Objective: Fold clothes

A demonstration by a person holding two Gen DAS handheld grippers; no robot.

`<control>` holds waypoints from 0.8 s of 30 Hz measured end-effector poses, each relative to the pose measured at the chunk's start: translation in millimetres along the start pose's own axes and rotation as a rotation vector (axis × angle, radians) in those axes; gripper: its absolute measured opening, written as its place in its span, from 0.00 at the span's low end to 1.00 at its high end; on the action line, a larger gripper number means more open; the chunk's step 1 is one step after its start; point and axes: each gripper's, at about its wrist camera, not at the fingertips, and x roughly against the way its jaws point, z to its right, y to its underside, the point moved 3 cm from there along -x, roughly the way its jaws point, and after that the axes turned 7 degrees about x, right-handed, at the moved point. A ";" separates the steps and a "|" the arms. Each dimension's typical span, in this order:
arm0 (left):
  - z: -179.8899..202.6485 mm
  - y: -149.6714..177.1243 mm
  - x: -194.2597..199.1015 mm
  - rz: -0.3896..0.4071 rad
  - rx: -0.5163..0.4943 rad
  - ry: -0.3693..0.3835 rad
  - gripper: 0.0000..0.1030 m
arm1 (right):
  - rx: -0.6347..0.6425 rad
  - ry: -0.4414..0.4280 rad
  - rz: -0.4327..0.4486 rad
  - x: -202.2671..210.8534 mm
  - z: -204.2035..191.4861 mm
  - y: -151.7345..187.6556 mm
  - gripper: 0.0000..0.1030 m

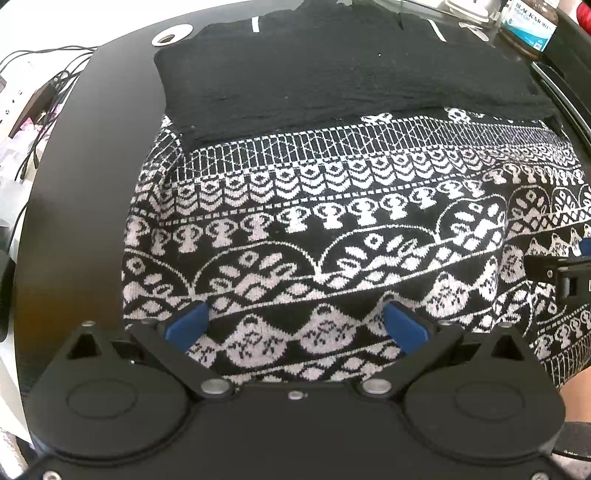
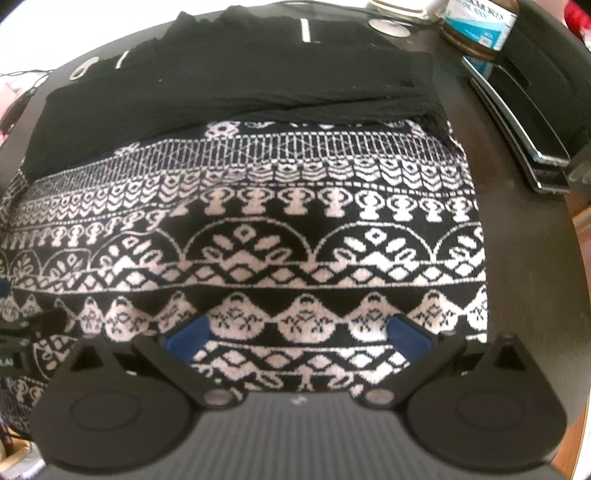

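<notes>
On the black table, both tools hover spread over the patterned sweater.

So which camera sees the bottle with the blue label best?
The left wrist view. There the bottle is sharper, and most of the printed name on its label can be read. In the right wrist view the bottle appears larger but blurry, with its top cut off by the picture's edge.
</notes>
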 end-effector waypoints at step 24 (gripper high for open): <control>1.8 -1.4 -8.2 0.002 0.009 0.000 1.00 | -0.035 -0.015 -0.121 -10.0 4.8 -20.0 0.99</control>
